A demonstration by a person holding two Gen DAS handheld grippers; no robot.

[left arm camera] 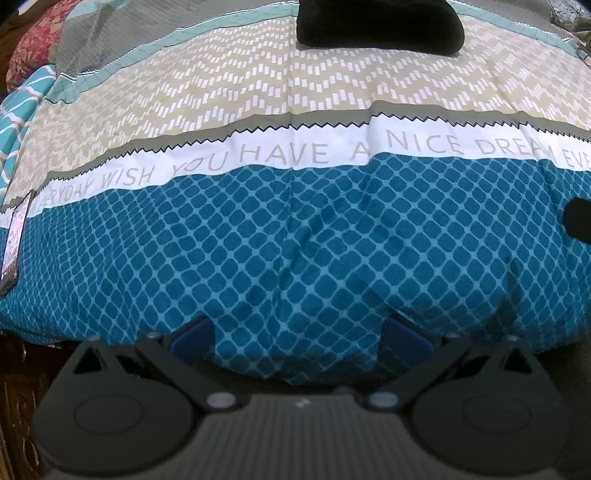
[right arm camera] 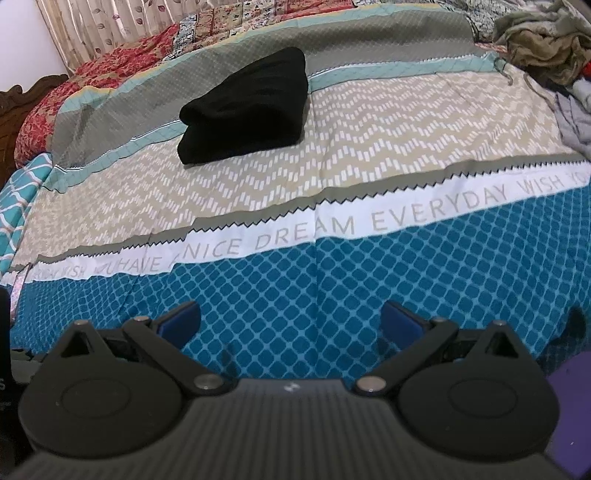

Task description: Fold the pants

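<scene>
Spreading under you: the bedspread fills both views, with a teal lattice band nearest you, then a white lettered stripe, a beige chevron band and a grey band beyond.
Far right corner: a heap of loose clothes sits at the bedspread's edge, well apart from the pants.
Pants: the black pants lie folded into a thick bundle across the join of the beige and grey bands; in your right view the long axis runs from near-left to far-right, with the rounded fold edge toward you.
Open room: the teal band and most of the beige band between you and the pants lie flat and bare.
Your left gripper: held low over the near edge of the bed, aimed straight across it, jaws spread wide with nothing between them; the pants show far ahead at the top.
Your right gripper: held likewise over the teal band, jaws wide apart and holding nothing.
Left edge: a phone-like slab lies on the bedspread.
</scene>
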